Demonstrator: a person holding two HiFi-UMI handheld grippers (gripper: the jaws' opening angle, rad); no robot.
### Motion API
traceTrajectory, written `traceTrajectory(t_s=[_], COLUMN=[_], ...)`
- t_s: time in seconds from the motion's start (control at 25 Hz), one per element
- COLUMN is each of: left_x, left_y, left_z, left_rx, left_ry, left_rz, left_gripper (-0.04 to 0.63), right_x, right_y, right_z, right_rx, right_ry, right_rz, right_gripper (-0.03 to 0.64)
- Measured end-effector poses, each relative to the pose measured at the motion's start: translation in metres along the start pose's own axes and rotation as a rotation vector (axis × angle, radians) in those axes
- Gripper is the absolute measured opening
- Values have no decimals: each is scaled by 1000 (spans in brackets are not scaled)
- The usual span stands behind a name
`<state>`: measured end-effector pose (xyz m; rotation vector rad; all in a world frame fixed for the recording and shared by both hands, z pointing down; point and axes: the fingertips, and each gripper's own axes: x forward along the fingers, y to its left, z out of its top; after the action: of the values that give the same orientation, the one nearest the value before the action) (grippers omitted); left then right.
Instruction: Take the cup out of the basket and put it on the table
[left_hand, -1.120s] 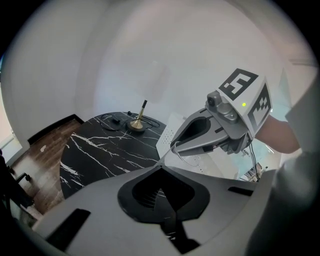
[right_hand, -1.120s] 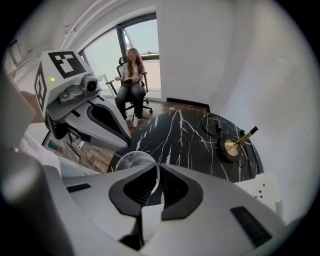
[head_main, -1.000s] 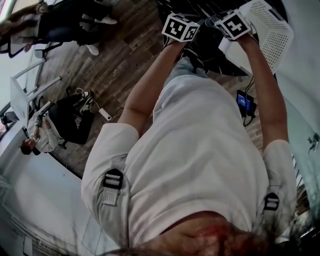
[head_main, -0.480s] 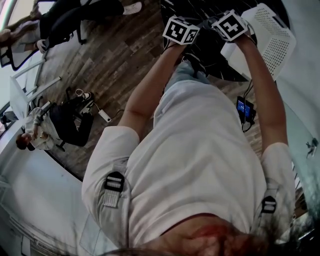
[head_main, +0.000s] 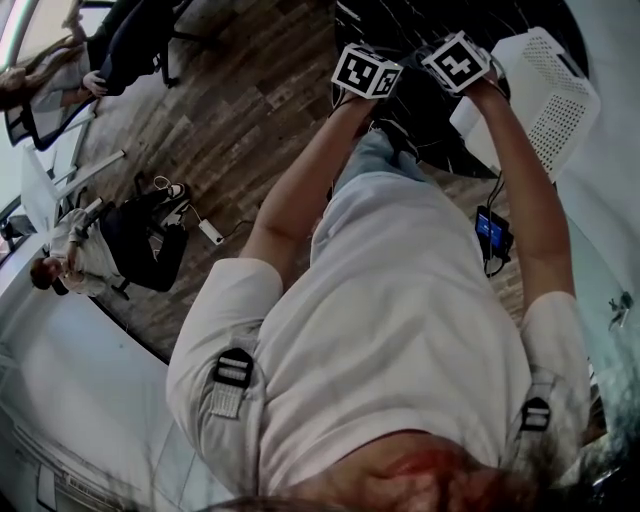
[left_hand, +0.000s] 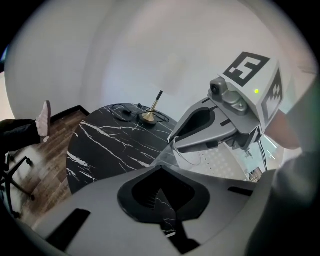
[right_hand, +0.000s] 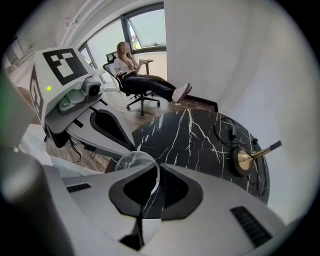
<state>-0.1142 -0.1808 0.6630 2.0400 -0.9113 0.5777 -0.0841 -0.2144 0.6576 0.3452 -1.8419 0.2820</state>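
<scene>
Black marble veined in white makes the round table (right_hand: 192, 132), set close against a plain white wall (right_hand: 240, 55) with a dark skirting (right_hand: 205, 104) along its foot. Around it lies a wood-plank floor (head_main: 235, 110). A tall window (right_hand: 145, 27) lights the far side of the room, where a person (right_hand: 142, 82) leans back in a wheeled office chair (right_hand: 142, 102). In the head view a second seated person (head_main: 105, 245) shows at the lower left. A small device (head_main: 491, 227) with a blue screen shows on the floor by the table's edge, a cord running up from it; its print is too small to read.

Near the table's far rim a brass-based stand (right_hand: 246, 159) with a tilted dark rod sits beside a loop of black cable (right_hand: 225, 131). A broad stretch of bare marble lies open between it and the grippers. The white perforated basket (head_main: 555, 95) sits at the table's right edge, just beside the person's right hand.

The right gripper (right_hand: 147, 175) has its jaws nipped narrow on the wall of the clear cup (right_hand: 129, 161), held up over the marble near the table's edge, just beside the basket. The left gripper (left_hand: 160, 172) hangs close alongside, jaws closed together on nothing. Their cubes (head_main: 366, 72) bear black-and-white square markers, and a green lamp (left_hand: 256, 91) glows on the right one
</scene>
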Motion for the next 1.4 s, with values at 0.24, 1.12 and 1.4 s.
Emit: traceTrajectory(t_s=[0.24, 1.12, 1.4], left_x=[5, 27, 27], left_y=[10, 22, 26], left_z=[-4, -29, -34], left_rx=[-14, -47, -59], left_ry=[16, 74, 77], left_rz=[-3, -6, -6], left_gripper=[6, 6, 6], right_x=[11, 40, 47], right_y=[13, 0, 5], right_z=[-1, -19, -15], right_rx=[37, -4, -22], right_ry=[21, 93, 67], right_rz=[84, 7, 5], right_gripper=[26, 26, 26])
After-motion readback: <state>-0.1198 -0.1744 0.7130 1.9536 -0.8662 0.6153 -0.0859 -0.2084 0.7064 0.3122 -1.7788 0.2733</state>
